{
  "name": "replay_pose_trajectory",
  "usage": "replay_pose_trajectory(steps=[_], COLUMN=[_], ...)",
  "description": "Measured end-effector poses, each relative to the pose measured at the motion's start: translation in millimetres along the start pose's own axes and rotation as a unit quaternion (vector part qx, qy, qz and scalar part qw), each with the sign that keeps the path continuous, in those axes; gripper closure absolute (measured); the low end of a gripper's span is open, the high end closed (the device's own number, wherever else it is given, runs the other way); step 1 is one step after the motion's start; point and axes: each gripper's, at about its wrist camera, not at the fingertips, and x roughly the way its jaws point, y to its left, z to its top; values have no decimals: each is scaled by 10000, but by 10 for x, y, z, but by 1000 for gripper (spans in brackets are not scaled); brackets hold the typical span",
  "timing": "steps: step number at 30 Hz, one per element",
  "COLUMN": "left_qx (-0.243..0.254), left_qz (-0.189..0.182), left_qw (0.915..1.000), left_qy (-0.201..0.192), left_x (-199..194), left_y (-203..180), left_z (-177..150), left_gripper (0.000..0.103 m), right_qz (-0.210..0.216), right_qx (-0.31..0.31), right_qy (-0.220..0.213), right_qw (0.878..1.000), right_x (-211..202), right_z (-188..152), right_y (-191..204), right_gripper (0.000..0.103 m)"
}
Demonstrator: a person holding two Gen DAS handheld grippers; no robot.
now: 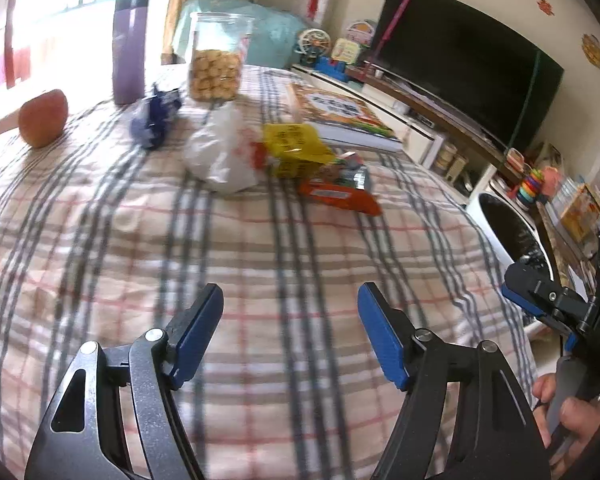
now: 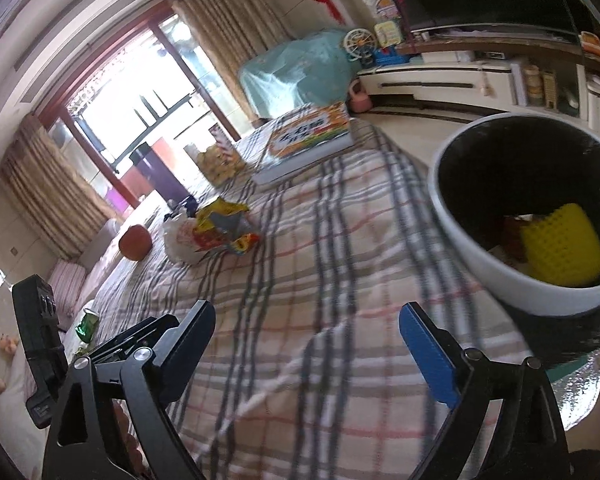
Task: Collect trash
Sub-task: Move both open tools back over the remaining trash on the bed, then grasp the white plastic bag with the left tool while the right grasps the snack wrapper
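Wrappers (image 1: 300, 152) lie crumpled beside the white bag (image 1: 220, 156), just in front of the book (image 1: 340, 116), light and crinkly, best pinched at a raised fold by either wide, empty claw, left claw (image 1: 290, 328) or right claw (image 2: 306, 344).

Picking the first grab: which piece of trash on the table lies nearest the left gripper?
The orange wrapper: it lies in front of the yellow wrapper, white bag and blue wrapper.
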Motion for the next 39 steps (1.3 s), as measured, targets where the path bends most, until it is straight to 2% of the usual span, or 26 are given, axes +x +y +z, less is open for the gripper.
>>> replay_pose_trajectory(steps=[14, 23, 33, 35, 36, 37, 38, 39], left_qx=[-65, 123, 200, 241, 253, 264, 269, 270], left_qz=[190, 285, 401, 394, 366, 323, 263, 186], left_qw=[9998, 9995, 9989, 9988, 9989, 9991, 9993, 9994], left_qy=[-45, -92, -160, -148, -118, -58, 13, 65], left_x=[62, 254, 516, 577, 602, 636, 674, 699], left_y=[331, 436, 493, 481, 474, 466, 462, 456], left_z=[160, 467, 787, 809, 813, 816, 815, 804], left_gripper=[31, 31, 32, 36, 44, 56, 61, 70], right_qz=[245, 369, 432, 464, 461, 425, 402, 413], right_qx=[-316, -550, -590, -567, -549, -558, -567, -552], right_qy=[112, 133, 421, 541, 594, 637, 669, 700], right_qw=[9991, 9977, 9964, 9958, 9957, 9955, 9953, 9952], right_x=[431, 725, 1175, 1275, 1315, 1351, 1377, 1394], right_z=[83, 263, 483, 504, 513, 520, 525, 528], right_y=[360, 469, 510, 512, 508, 508, 505, 500], right_gripper=[9, 9, 11, 18, 22, 31, 43, 48])
